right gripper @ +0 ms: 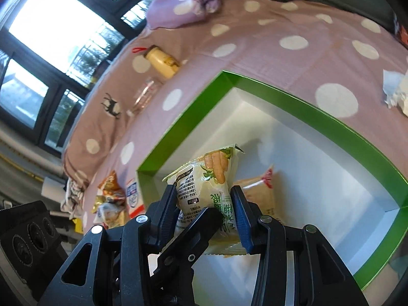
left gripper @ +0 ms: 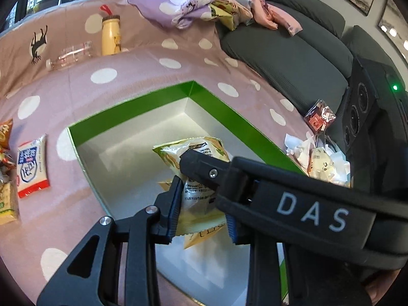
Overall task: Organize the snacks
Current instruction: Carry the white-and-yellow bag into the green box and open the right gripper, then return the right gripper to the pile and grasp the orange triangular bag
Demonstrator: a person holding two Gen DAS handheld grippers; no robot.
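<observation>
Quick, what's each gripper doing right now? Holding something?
Left gripper: shut on a snack packet over the green box.
Right gripper: shut on the same snack packet.

We have both grippers tilted down over the green box [left gripper: 132, 109]. Left gripper [left gripper: 204, 209] pads clamp a pale snack pack [left gripper: 196, 199] above the box floor. Right gripper [right gripper: 206, 211] pads squeeze the same pack from the opposite side, its fingers crossing the left's.
</observation>
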